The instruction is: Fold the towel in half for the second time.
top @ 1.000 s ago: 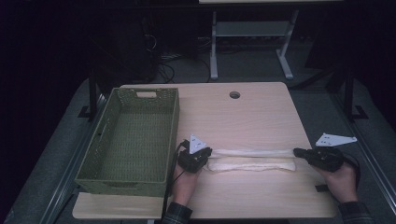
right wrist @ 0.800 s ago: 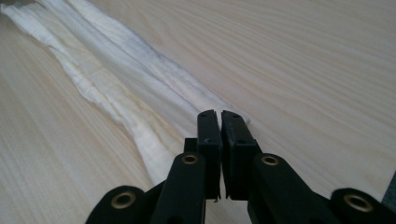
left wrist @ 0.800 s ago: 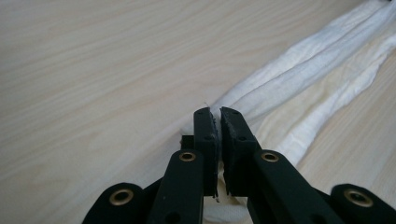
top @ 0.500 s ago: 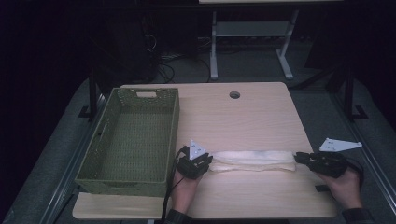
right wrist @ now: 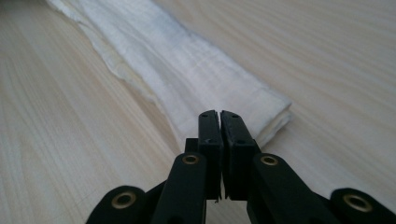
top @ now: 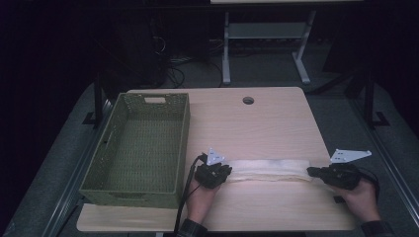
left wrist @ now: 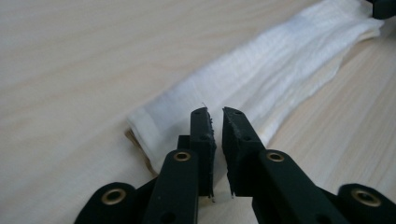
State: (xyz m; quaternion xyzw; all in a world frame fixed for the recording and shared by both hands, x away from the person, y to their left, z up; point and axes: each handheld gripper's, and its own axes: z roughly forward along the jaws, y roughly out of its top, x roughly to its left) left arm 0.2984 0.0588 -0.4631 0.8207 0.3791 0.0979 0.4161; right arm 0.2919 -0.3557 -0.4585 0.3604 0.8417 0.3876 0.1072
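A long folded white cloth [top: 269, 169] [left wrist: 280, 70] [right wrist: 187, 70] lies flat across the front of the wooden table [top: 247, 128]. My left gripper [top: 228, 170] [left wrist: 215, 112] hovers over the cloth's left end. Its jaws have just been closing and now stand a thin slit apart, with no cloth visible between them. At the cloth's right end my right gripper [top: 310, 172] [right wrist: 219, 113] has its jaws pressed together over the folded corner, and nothing shows between them either. A hand holds each gripper from the table's near edge.
A green woven basket [top: 128, 190] with nothing in it stands on the left part of the table, close to my left gripper. A round cable hole [top: 248, 100] sits near the far edge. Beyond the table are dark floor and a white desk frame [top: 267, 29].
The left hand has shifted a little to the right and toward the near edge, and the cloth now looks slightly shorter. The right hand has stayed about where it was.
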